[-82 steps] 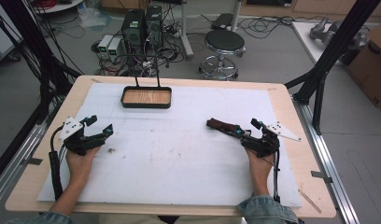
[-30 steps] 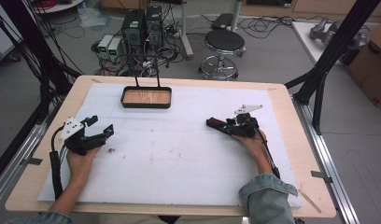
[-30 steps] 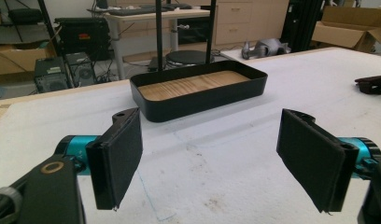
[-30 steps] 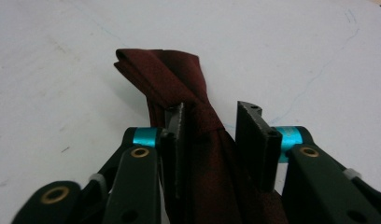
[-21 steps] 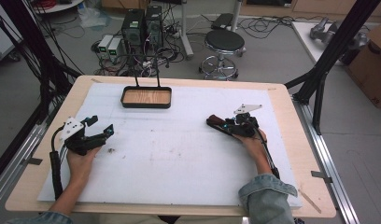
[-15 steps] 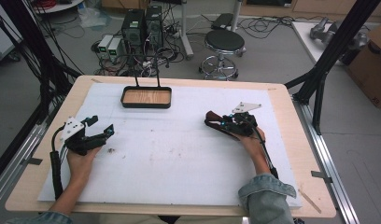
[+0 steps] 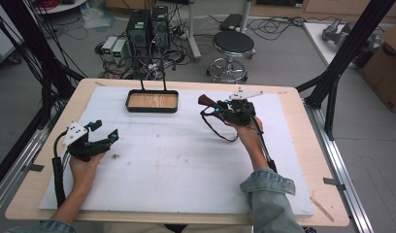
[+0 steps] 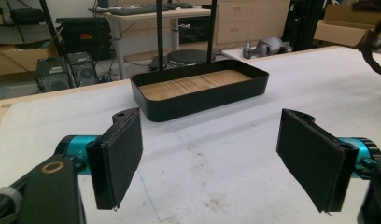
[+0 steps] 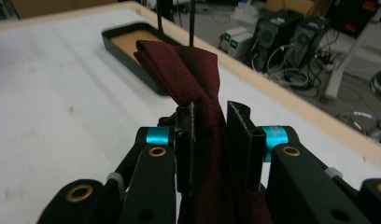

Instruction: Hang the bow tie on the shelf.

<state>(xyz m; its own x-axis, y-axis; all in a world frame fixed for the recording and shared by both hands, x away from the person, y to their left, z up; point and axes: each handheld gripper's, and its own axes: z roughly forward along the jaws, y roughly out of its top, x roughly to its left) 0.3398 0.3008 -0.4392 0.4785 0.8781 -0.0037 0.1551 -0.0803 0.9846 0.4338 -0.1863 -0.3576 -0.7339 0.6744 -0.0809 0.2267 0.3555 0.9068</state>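
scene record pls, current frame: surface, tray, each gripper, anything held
surface: white sheet on wooden table
tray: black tray, wood-look floor, nothing in it, far side of sheet
left gripper: left gripper open, holding nothing, aimed at tray
right gripper: right gripper shut on dark red cloth, lifted right of tray

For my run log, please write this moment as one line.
left gripper: open, nothing held | right gripper: shut on dark red cloth | black tray: nothing inside
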